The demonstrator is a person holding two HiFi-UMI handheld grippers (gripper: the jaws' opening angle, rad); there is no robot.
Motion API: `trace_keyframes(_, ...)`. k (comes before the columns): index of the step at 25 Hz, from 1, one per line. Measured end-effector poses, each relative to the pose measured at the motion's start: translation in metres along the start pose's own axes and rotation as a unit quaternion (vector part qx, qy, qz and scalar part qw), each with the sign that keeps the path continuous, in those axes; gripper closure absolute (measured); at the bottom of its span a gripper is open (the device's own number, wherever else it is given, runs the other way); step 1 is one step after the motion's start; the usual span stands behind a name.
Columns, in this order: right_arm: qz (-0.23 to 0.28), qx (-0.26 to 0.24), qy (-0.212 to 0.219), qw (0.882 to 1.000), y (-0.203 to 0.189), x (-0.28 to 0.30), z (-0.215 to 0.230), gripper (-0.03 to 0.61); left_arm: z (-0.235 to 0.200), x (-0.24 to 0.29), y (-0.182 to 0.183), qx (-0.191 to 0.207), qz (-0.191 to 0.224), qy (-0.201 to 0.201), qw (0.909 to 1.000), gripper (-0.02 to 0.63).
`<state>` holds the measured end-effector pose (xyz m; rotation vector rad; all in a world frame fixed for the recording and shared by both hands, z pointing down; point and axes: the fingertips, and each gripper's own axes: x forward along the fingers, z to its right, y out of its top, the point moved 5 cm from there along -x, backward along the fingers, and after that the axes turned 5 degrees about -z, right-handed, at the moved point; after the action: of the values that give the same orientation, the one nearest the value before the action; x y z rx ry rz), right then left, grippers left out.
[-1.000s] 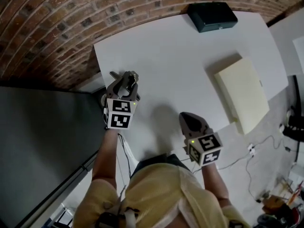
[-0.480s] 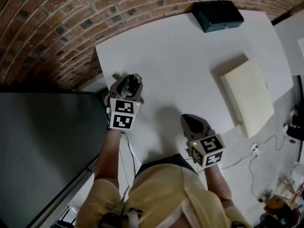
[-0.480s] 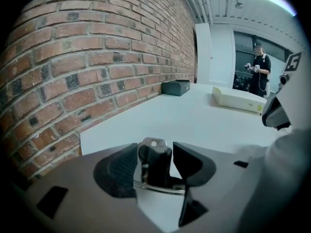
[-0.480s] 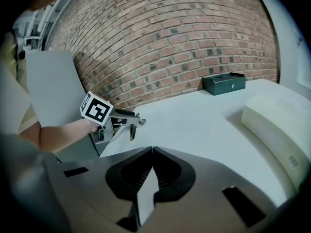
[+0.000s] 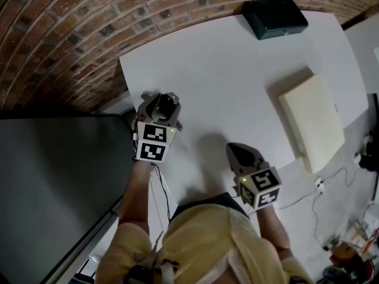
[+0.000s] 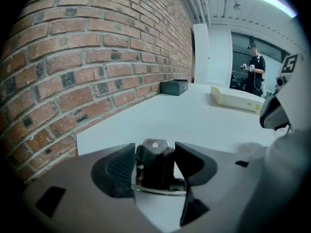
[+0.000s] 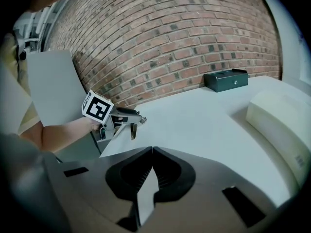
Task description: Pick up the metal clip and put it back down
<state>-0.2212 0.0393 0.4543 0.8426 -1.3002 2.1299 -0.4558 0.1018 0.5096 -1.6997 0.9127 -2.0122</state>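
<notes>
The metal clip (image 6: 155, 168) is dark with a holed handle and stands on the white table (image 5: 225, 70) near its left edge. It sits between the pads of my left gripper (image 6: 154, 154), whose jaws are opening; a thin gap shows by the left pad. In the head view the clip (image 5: 168, 103) is mostly hidden inside the left gripper (image 5: 161, 100). My right gripper (image 5: 238, 151) hovers over the table's near edge, shut and empty, its fingertips meeting (image 7: 152, 152). The left gripper (image 7: 130, 122) also shows from the right gripper view.
A black box (image 5: 275, 18) sits at the table's far end beside the brick wall (image 5: 71, 34). A cream foam block (image 5: 314, 120) lies along the right edge. Cables (image 5: 320, 185) trail on the floor. A person (image 6: 252, 74) stands far off.
The left gripper stays over the clip near the left edge and its jaws have spread a little. The right gripper has hardly moved.
</notes>
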Motion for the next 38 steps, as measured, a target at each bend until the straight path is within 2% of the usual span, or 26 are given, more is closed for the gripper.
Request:
trace_keyframes(3, 0.009, -0.017, 0.002, 1.000, -0.006, 0.005, 0.005, 0.574, -0.001, 0.003, -0.002, 0.001, -0.002, -0.004, 1.0000, 0.371)
trace_keyframes(6, -0.008, -0.014, -0.002, 1.000, -0.007, 0.004, 0.006, 0.574, -0.001, 0.006, -0.004, 0.004, -0.007, -0.004, 1.0000, 0.368)
trace_keyframes(11, -0.004, 0.009, 0.009, 1.000, 0.000, 0.005, 0.000, 0.574, -0.001, 0.009, -0.003, 0.008, 0.005, -0.004, 0.9999, 0.368)
trace_keyframes(16, -0.011, -0.014, -0.007, 1.000, -0.008, 0.007, 0.013, 0.574, -0.001, 0.009, -0.003, 0.020, -0.007, -0.015, 0.9997, 0.368)
trace_keyframes(24, 0.001, 0.002, -0.013, 1.000, -0.017, -0.004, 0.019, 0.574, 0.004, 0.008, -0.002, 0.024, -0.015, -0.013, 0.9995, 0.368)
trace_keyframes(32, 0.028, 0.007, -0.024, 0.999, -0.028, -0.031, 0.048, 0.574, 0.030, -0.001, 0.025, 0.047, -0.013, 0.000, 0.9988, 0.368)
trace_keyframes(38, 0.062, -0.008, -0.014, 0.998, -0.019, -0.056, 0.075, 0.574, 0.059, -0.012, 0.063, 0.056, 0.006, 0.016, 0.9983, 0.368)
